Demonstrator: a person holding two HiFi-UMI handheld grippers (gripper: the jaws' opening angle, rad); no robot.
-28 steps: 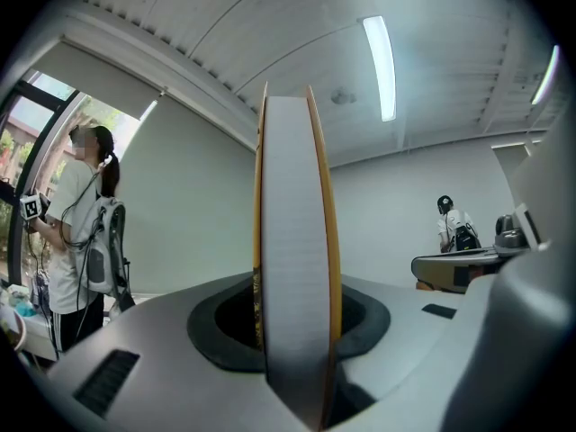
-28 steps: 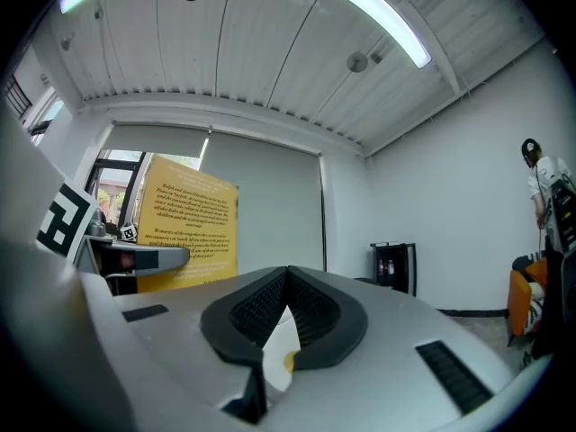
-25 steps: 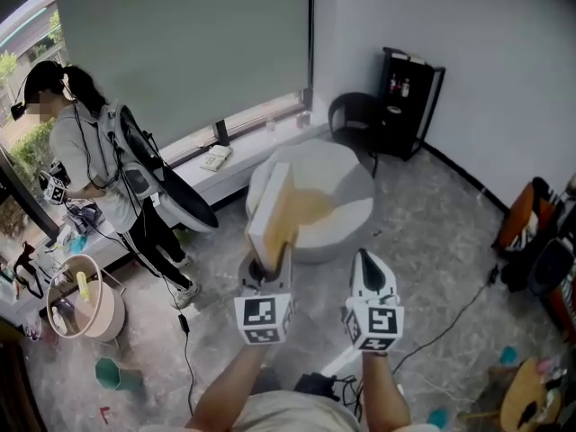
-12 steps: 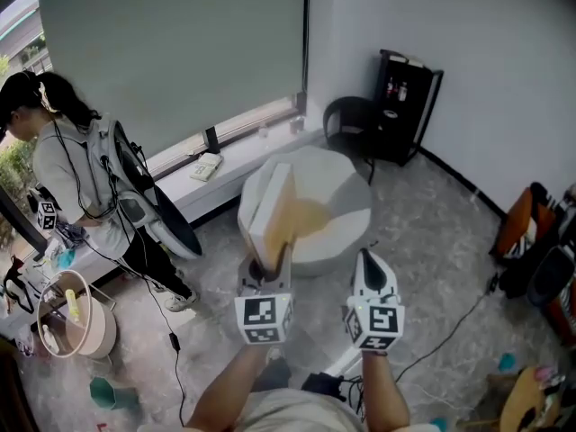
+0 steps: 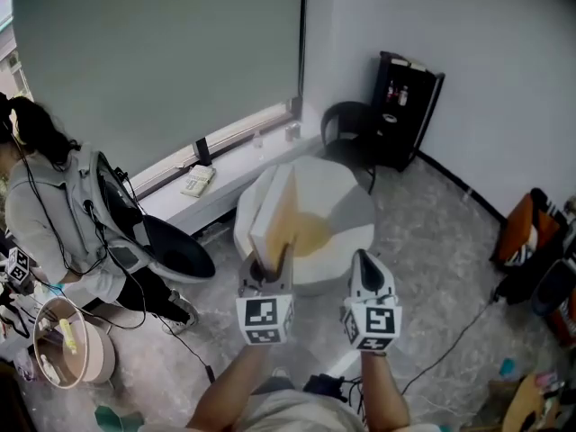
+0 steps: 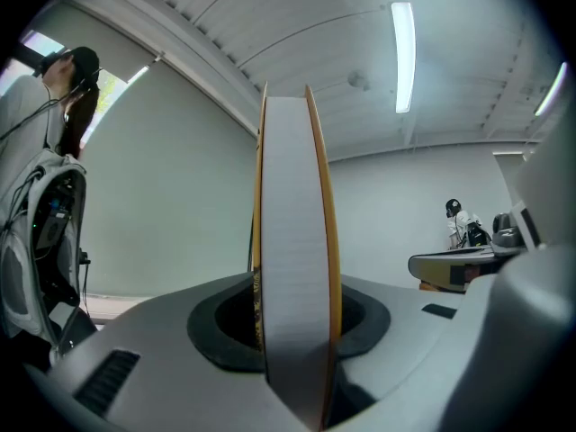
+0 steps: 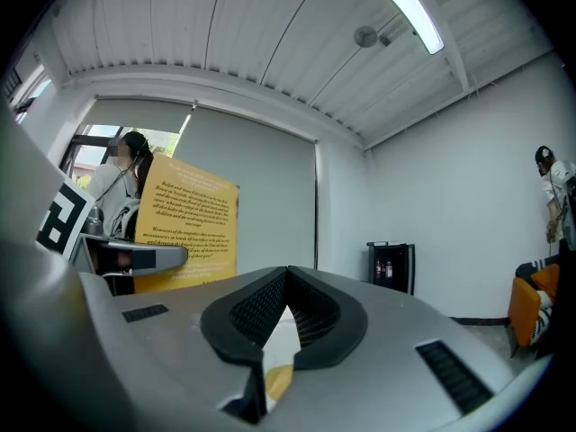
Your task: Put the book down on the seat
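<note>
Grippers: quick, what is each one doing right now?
Left gripper: shut on the book, which stands upright in its jaws.
Right gripper: shut, nothing between its jaws.

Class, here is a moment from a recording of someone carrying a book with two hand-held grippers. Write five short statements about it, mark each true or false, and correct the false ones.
1. The left gripper is shut on the book, which stands upright. True.
2. The book lies flat on the white seat. False: it is held in the left gripper and does not rest on the seat.
3. The right gripper holds a second book. False: its jaws are together with nothing between them.
4. A black shelf stands by the wall beyond the seat. True.
5. The book's cover is blue. False: it is yellow.
</note>
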